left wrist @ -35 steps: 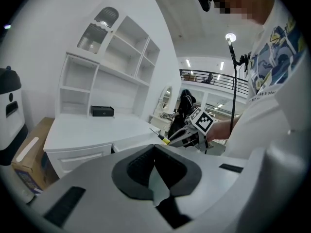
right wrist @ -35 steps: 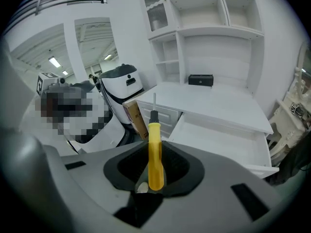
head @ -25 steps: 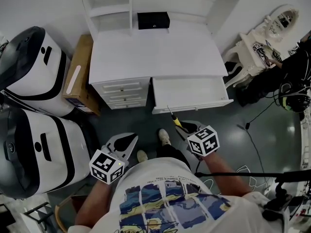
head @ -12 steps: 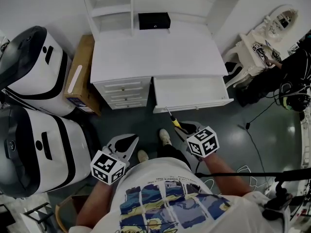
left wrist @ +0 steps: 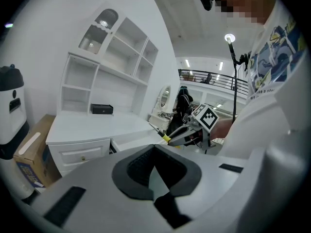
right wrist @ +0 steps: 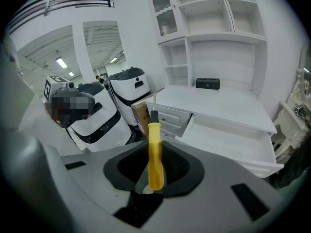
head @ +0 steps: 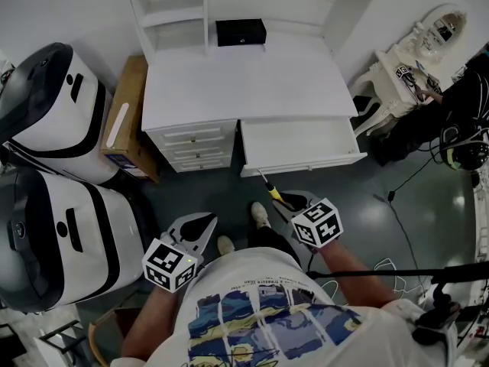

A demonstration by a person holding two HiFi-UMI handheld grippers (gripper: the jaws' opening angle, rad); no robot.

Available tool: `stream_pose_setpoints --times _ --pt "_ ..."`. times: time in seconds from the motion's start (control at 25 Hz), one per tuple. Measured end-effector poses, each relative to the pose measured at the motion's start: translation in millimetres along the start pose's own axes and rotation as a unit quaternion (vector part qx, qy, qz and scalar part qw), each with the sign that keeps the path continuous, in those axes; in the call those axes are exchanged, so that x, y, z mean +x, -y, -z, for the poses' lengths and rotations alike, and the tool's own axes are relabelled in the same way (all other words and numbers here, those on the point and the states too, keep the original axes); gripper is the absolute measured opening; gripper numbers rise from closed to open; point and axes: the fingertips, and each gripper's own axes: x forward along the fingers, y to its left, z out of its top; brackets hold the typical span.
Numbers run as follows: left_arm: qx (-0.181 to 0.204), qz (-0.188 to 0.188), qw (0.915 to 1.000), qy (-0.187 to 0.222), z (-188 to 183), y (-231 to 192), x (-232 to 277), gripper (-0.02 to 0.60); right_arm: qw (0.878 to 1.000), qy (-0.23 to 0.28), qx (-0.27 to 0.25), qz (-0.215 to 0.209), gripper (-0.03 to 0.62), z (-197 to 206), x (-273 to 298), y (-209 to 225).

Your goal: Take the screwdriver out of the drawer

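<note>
The right tongs (right wrist: 154, 177) are clamping the yellow handle of the screwdriver (right wrist: 155, 147), whose shaft is pointing up and away toward the table (right wrist: 218, 103); over the last second the grip is staying just as it was and the tool is barely shifting, hanging in front of the person's body with its tip just short of the front edge of the open drawer (head: 299, 145); that is telling me the screwdriver is already out of the drawer and is being held steady, so the taking-out itself is looking done; the left tongs (left wrist: 154, 149) are resting closed on nothing, off to the person's left and likewise not shifting; the drawer is standing pulled out and showing only bare white inside, while the black box (head: 241, 31) is sitting at the back of the table, well apart from both tongs
</note>
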Motion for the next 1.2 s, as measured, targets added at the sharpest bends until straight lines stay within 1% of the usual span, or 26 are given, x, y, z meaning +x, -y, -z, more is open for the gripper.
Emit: stream_pose_setpoints --times 1.2 --pt "0.009 0.01 0.9998 -0.015 3.0 5.2 6.8 0.014 1.0 0.002 0.004 0.0 0.101 5.3 8.4 5.8"
